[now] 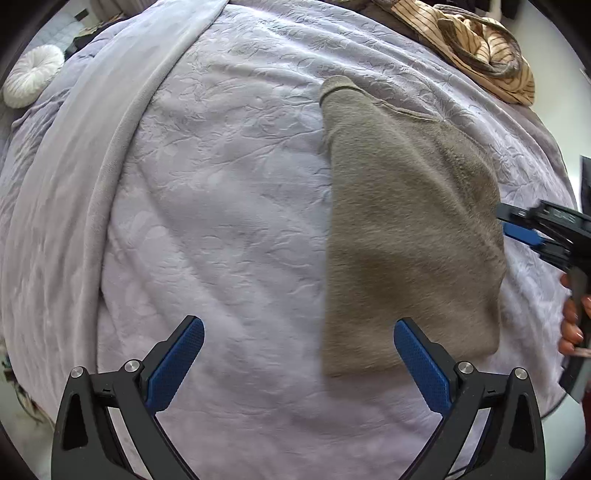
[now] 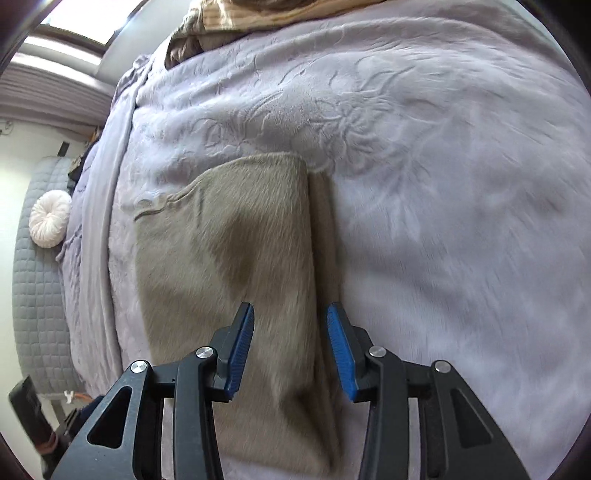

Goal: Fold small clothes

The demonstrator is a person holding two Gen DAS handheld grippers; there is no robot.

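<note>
A taupe fuzzy garment (image 1: 410,229) lies folded into a long strip on the lavender embossed blanket (image 1: 221,203). My left gripper (image 1: 298,323) hovers open and wide over the blanket, its right finger just above the garment's near corner. The right gripper (image 1: 517,225) comes in from the right edge, beside the garment's long side, held by a hand (image 1: 570,325). In the right wrist view the right gripper (image 2: 291,306) stands open above the garment (image 2: 221,258), straddling its folded right edge without pinching it. The blanket (image 2: 443,221) spreads to the right.
A striped tan garment pile (image 1: 480,48) lies at the bed's far right, also seen as the striped pile (image 2: 236,18). A white round cushion (image 1: 33,75) sits at the far left. A smooth pale blanket fold (image 1: 92,166) runs along the left. A grey quilted surface (image 2: 33,295) lies past the bed.
</note>
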